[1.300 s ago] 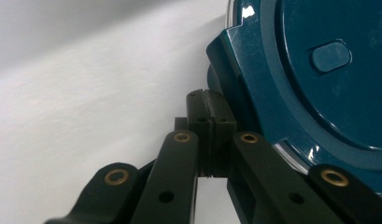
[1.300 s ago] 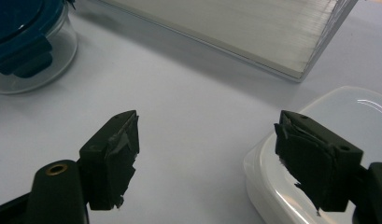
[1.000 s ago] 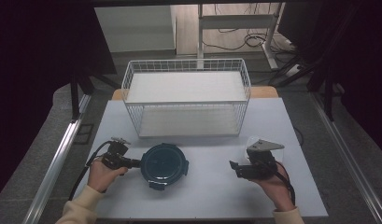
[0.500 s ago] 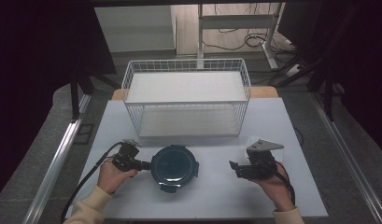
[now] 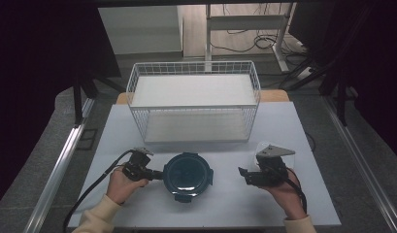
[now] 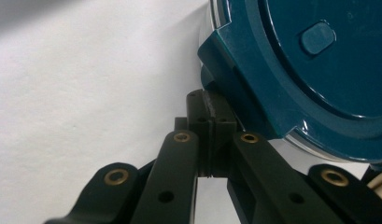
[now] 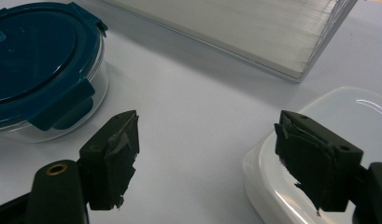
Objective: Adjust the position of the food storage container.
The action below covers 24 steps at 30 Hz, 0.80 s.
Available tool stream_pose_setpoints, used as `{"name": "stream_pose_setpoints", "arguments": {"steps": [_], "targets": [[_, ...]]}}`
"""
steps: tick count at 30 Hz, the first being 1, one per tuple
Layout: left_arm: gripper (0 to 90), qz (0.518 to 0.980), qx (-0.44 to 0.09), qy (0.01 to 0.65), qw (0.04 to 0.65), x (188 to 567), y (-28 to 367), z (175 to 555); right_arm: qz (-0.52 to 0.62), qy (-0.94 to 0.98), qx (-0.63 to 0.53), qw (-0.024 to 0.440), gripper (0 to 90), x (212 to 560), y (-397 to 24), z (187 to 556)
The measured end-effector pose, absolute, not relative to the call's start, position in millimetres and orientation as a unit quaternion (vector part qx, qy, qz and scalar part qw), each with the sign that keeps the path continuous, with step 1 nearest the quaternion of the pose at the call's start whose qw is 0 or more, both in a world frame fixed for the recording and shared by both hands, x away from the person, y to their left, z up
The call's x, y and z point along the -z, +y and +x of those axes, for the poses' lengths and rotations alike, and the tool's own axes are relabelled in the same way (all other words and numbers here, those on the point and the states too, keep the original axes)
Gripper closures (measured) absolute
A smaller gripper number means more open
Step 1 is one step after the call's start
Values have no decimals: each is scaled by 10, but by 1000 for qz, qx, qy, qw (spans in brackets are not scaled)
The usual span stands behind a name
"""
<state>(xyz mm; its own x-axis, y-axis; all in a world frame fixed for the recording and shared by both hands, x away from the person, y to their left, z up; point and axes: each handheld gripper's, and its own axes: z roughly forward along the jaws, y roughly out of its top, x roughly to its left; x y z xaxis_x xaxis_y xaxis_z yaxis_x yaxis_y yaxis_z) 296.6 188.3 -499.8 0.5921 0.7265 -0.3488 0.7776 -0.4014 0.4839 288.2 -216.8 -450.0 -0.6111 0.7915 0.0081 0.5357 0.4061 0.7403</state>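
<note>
Left gripper (image 5: 155, 174) clamped tight, jaws pressed together right against the side clasp of the round glass container with the dark teal lid (image 5: 188, 175), which sits on the white table (image 5: 225, 204) in front of the white wire basket (image 5: 193, 104). Right gripper (image 5: 244, 174) holds wide apart, nothing gripped, a clear lidded container (image 7: 314, 154) just beside one jaw.

On our worktop (image 5: 312, 121), the lidded container (image 5: 188, 175) sits before the wire basket (image 5: 193, 104), left of the white lid (image 7: 314, 154).
</note>
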Motion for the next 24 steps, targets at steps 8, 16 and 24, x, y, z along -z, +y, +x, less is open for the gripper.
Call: {"name": "stream_pose_setpoints", "arguments": {"steps": [8,16,24], "targets": [[900,836,46,445,318,5006,1846,2937,405,819,-366,176,214,4495,-2168,2884],[900,822,23,460,336,4894,1997,2968,404,815,-377,175,215,4448,-2168,2882],[618,774,-25,477,415,4415,2135,2859,408,808,-391,166,214,4417,-2200,2921]]}}
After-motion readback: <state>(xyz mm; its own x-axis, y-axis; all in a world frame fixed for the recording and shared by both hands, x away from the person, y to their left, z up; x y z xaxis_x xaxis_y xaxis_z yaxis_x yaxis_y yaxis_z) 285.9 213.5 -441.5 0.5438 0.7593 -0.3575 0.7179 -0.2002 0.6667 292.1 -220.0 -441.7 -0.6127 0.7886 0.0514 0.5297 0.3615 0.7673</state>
